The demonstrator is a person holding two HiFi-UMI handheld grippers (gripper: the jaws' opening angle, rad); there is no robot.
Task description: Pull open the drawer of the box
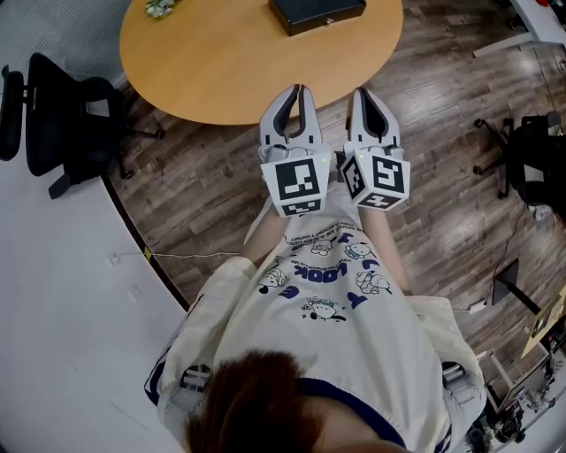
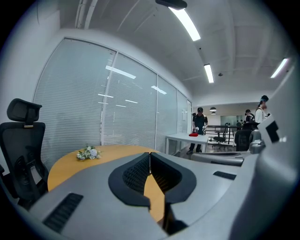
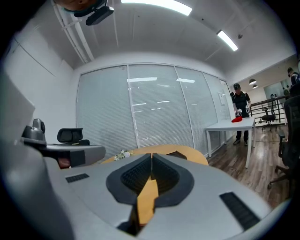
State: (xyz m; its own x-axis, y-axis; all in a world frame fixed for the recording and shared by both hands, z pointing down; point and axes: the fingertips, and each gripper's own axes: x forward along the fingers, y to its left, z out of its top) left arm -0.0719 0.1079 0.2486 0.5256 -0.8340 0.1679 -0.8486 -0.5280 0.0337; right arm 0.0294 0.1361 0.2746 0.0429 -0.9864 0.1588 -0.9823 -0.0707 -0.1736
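Round wooden desk (image 1: 212,62) carries a flat black box (image 1: 317,12) just ahead of both tools, its drawer front flush. Left tool (image 1: 296,91) and right tool (image 1: 366,93) have their jaws pressed together, holding nothing.

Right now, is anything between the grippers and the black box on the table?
Nothing visible. Only open table lies between the left gripper, the right gripper and the black box; the small flowers sit far off to the left.

Round wooden table (image 1: 203,62) directly ahead of the left gripper (image 1: 296,90), standing on a dark plank floor (image 1: 442,106). Black office chair (image 1: 62,124) to its left; glass wall with blinds (image 2: 117,108) beyond; white desk (image 3: 230,124) far to the right; ceiling light strips (image 2: 186,22) overhead.
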